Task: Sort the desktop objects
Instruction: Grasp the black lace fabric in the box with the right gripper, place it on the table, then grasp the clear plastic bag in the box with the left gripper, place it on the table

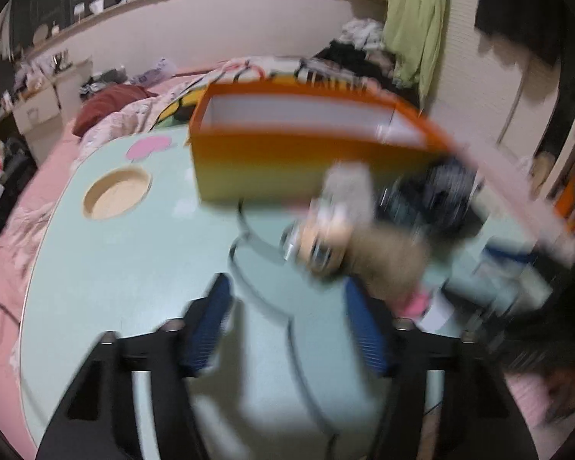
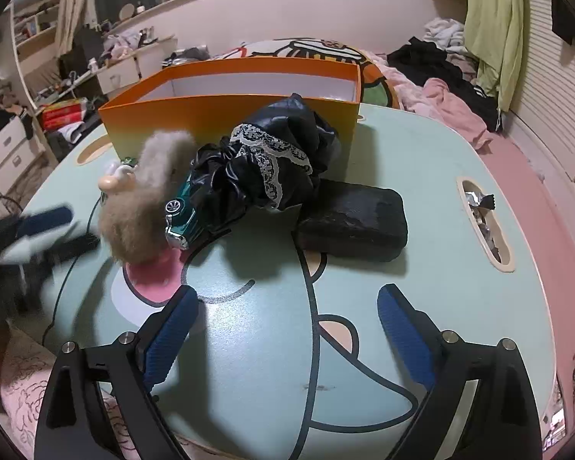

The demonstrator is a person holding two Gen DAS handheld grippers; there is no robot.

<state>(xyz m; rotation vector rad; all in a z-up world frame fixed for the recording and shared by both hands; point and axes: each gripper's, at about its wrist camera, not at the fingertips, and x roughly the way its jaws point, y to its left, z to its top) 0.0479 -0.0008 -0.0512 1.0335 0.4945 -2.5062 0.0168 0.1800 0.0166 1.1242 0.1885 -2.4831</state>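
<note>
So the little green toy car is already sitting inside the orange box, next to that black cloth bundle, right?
Not quite. The toy car is on the table in front of the orange box, not inside it. It does sit next to the black cloth bundle. The right wrist view shows this.

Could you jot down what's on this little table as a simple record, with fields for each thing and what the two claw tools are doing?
Table: pale green cartoon-print top
Box: orange box, open, at the far side
Fluffy item: beige furry toy, in front of the box
Toy: green toy car, beside the furry toy
Fabric: black scrunchie with white lace, against the box
Case: black case, lying flat
Left gripper: open, empty, blurred
Right gripper: open, empty
</note>
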